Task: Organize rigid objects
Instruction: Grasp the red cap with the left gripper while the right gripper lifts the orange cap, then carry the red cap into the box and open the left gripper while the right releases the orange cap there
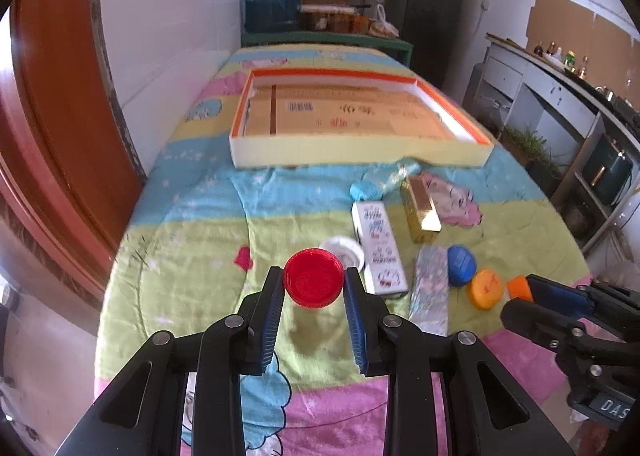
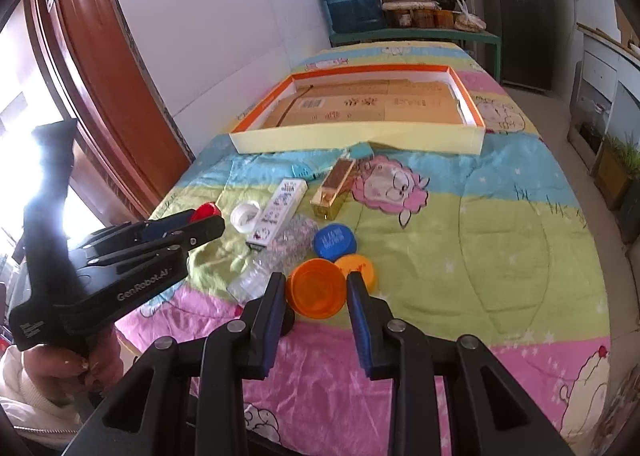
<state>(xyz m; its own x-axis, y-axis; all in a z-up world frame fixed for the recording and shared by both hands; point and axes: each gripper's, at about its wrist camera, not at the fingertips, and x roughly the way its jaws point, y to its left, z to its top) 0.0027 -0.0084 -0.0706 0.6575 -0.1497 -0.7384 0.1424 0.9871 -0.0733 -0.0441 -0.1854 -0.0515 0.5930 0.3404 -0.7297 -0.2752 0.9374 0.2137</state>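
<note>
Cartoon-print quilt (image 1: 192, 224) covers the table in a white-walled kitchen, shallow orange-rimmed box (image 1: 352, 154) beyond — left gripper (image 1: 314, 282) clamps a red lid (image 1: 314, 278), right gripper (image 2: 318, 288) clamps an orange lid (image 2: 316, 288).

You are looking at a red cap (image 1: 314, 277), round, open side facing you, pinched at its rim between two pads. An orange cap (image 2: 317, 288) is sitting likewise between the other pair. A blue cap (image 2: 334, 242) and a yellow cap (image 2: 357, 268) are lying touching. A white box (image 2: 277, 212), a gold box (image 2: 334, 188) and a white ring (image 2: 246, 217) are lying before the empty orange-rimmed tray (image 2: 360, 142).
</note>
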